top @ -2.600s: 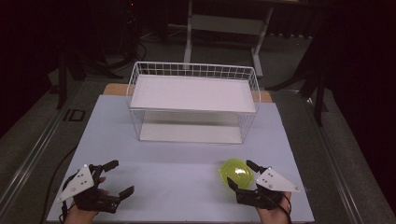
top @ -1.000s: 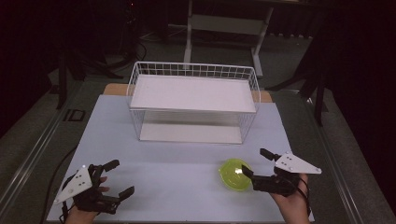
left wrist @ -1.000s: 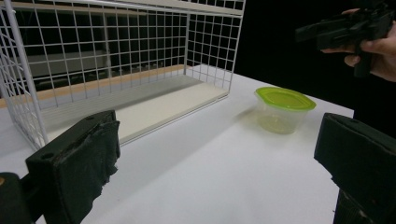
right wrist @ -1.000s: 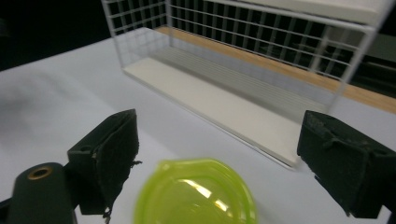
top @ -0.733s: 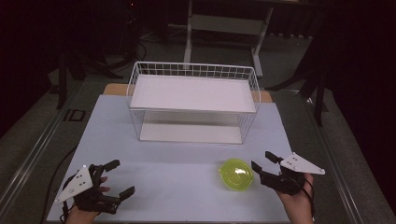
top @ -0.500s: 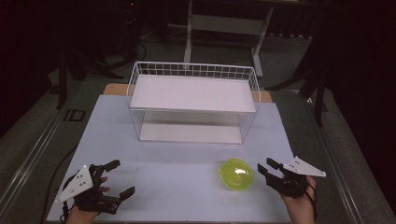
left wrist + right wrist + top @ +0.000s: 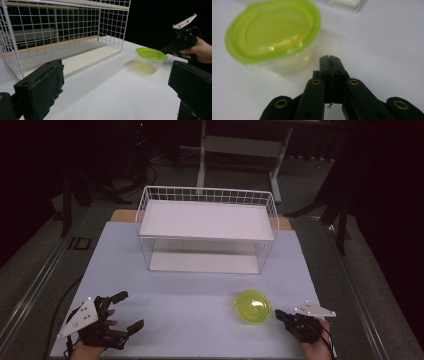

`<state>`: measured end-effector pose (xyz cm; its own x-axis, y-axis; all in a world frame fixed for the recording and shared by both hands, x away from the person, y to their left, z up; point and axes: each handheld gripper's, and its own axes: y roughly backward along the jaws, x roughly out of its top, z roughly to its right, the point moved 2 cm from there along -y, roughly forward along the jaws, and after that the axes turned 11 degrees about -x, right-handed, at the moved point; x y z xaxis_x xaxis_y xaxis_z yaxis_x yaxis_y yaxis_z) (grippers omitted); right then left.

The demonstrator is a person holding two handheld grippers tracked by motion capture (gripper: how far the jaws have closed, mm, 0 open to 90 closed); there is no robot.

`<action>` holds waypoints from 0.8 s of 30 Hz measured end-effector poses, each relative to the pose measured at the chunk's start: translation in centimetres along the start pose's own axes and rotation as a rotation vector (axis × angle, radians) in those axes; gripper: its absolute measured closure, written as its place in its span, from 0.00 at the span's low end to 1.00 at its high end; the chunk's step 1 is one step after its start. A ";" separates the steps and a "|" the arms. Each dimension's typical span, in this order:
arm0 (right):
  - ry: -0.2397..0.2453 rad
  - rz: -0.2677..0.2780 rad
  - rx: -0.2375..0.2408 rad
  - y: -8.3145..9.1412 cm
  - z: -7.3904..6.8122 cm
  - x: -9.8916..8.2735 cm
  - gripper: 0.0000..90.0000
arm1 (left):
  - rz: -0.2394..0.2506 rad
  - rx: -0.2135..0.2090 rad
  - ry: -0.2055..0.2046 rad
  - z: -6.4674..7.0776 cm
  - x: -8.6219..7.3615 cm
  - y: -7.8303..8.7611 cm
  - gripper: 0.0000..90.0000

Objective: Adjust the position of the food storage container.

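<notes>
High view: right gripper [image 7: 280,315] has released the lidded container [image 7: 253,306] onto the counter [image 7: 200,310]; jaws just closed empty beside it. Left gripper [image 7: 122,312] jaws open, idle.

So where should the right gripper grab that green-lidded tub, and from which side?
Grip the tub across its clear walls just under the overhanging lid, probably coming level from its right, where the right gripper already sits, jaws shut and empty. The tub stands upright and alone on the table, and the lid lip should stop it slipping.
</notes>
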<state>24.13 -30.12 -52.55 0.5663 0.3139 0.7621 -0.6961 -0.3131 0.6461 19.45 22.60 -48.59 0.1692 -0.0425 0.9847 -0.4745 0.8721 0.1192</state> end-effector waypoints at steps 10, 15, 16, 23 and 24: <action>0.003 -0.031 0.080 -1.2 -1.2 -0.2 1.00 | -0.005 0.001 -0.004 0.0 0.0 0.0 0.01; 0.028 -0.054 0.103 -1.9 -1.9 0.6 1.00 | -0.003 0.001 -0.004 -0.1 0.0 0.0 0.01; 0.028 -0.054 0.103 -1.9 -1.9 0.6 1.00 | -0.004 0.001 -0.004 -0.1 0.0 0.0 0.01; 0.042 -0.062 0.121 -3.5 -2.7 2.3 1.00 | -0.004 0.000 -0.004 -0.1 0.0 0.1 0.01; 0.041 -0.064 0.127 -3.7 -2.8 2.6 1.00 | -0.005 0.000 -0.004 -0.1 0.0 0.1 0.01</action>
<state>26.97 -25.60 -53.10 0.5876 0.3719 0.7186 -0.5964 -0.4012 0.6952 19.49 22.69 -48.59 0.1685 -0.0485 0.9845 -0.4737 0.8719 0.1241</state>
